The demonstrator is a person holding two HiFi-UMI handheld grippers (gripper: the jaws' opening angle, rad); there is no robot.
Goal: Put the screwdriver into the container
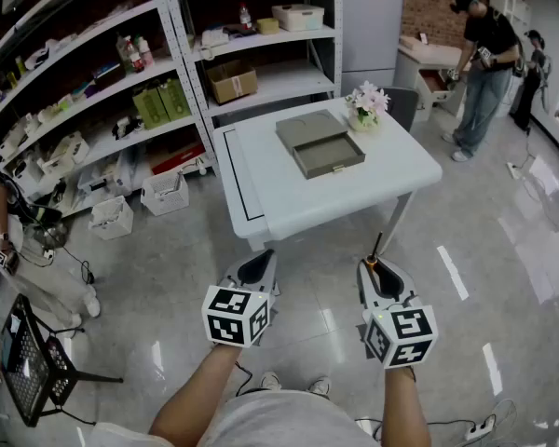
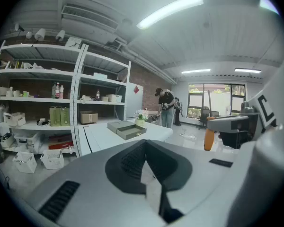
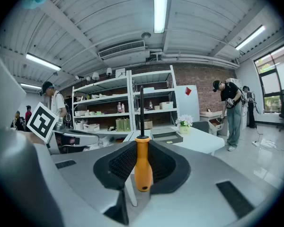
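Observation:
My right gripper (image 1: 376,266) is shut on a screwdriver (image 3: 142,162) with an orange handle and a black shaft that points up and forward; the head view shows the screwdriver (image 1: 376,250) sticking out past the jaws toward the table. My left gripper (image 1: 257,268) is shut with nothing between its jaws. The grey container (image 1: 328,154), an open shallow box, lies on the white table (image 1: 261,194) ahead of both grippers, beside its lid (image 1: 309,127). Both grippers hang over the floor, short of the table's near edge. In the left gripper view the container (image 2: 130,131) is small and far ahead.
A vase of pale flowers (image 1: 367,106) stands on the table behind the container. Metal shelving (image 1: 168,73) with boxes and bottles lines the far left. White baskets (image 1: 164,194) sit on the floor. A person (image 1: 484,63) stands at the back right, and a black chair (image 1: 37,366) at the near left.

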